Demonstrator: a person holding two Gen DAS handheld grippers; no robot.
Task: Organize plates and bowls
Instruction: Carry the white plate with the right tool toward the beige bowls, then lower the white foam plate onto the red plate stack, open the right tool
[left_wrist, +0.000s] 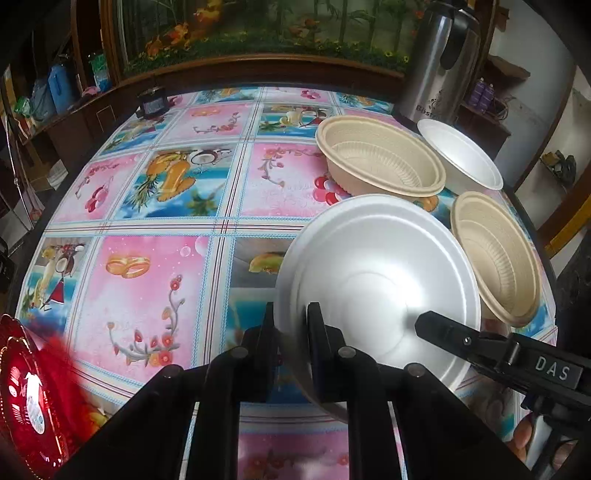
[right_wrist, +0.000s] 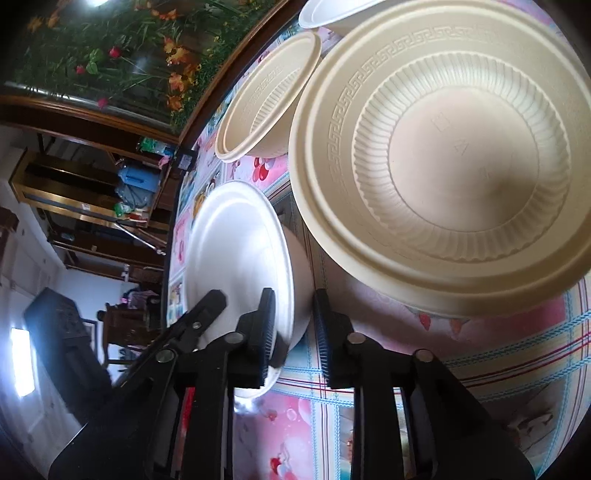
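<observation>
- The left tongs (left_wrist: 291, 325) are clamped narrowly on the near rim of a white foam bowl (left_wrist: 376, 280), one pad inside the rim and one outside; the bowl is tilted, its hollow facing the camera.
- The right tongs (right_wrist: 293, 314) pinch the same white foam bowl (right_wrist: 240, 251) at another part of its rim, also closed narrowly on it. In the left wrist view they reach in from the lower right (left_wrist: 428, 325).
- The bowl sits low over the tabletop (left_wrist: 155, 258), which is covered by a glossy pink-and-blue checked cloth with fruit and flower prints.
- Just beyond it stand two beige ribbed plastic bowls, one nearer (left_wrist: 496, 258) and one farther (left_wrist: 380, 158), with a smaller white foam bowl (left_wrist: 460, 155) behind them.
- A red patterned plate (left_wrist: 29, 402) lies at the near left edge.
- A steel thermos jug (left_wrist: 436, 62) stands at the far right.
</observation>
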